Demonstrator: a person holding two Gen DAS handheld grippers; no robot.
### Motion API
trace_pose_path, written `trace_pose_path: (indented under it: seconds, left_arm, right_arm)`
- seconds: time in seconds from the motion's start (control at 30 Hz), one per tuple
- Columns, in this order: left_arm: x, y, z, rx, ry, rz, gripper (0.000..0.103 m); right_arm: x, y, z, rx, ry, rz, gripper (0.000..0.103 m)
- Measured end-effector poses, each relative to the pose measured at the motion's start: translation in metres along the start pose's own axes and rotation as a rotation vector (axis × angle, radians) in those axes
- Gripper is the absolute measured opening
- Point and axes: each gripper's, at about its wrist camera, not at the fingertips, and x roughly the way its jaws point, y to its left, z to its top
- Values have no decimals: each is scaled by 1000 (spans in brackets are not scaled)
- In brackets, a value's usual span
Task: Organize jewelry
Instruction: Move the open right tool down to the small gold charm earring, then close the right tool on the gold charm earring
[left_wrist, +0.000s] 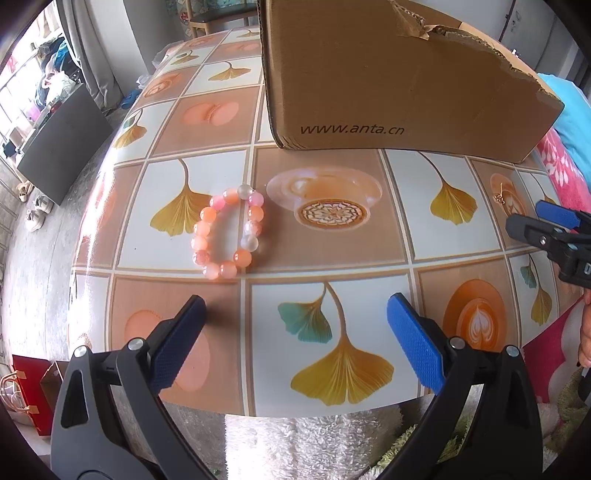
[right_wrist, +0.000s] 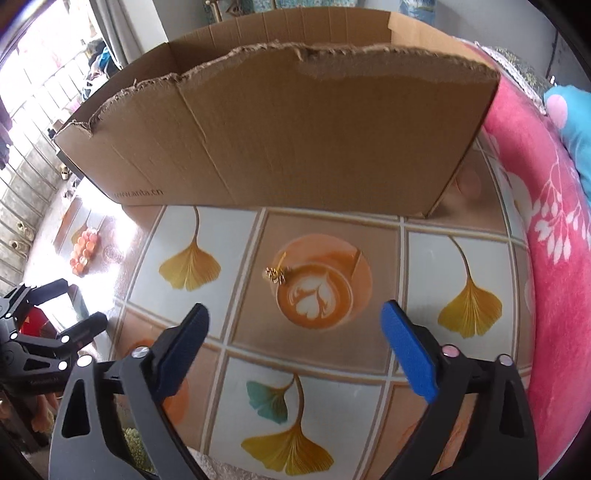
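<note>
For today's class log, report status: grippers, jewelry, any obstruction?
Left gripper open, empty. Right gripper open, empty. Bead bracelet and small gold piece lie loose on table, cardboard box behind. Nothing blocking.

Pink-orange bracelet, gold trinket, ginkgo-leaf tablecloth.

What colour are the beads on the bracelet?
The bracelet has orange, pink and milky white beads. It shows best in the left wrist view.
</note>
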Motion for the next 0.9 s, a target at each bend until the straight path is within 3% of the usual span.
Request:
trace_pose_path:
  seconds: [0.33, 0.63, 0.7, 0.9]
  left_arm:
    - [-1, 0, -2, 16, -17, -6, 95]
    - [-2, 0, -3, 34, -40, -13, 95]
    - [-2, 0, -4, 37, -45, -16, 95]
    - [-4, 0, -7, 74, -75, -31, 95]
  right_arm:
    - [10, 27, 14, -67, -52, -52, 45]
    - [11, 42, 19, -88, -74, -21, 18]
    - [9, 39, 15, -86, -76, -6, 8]
    - [2, 27, 11, -58, -82, 26, 6]
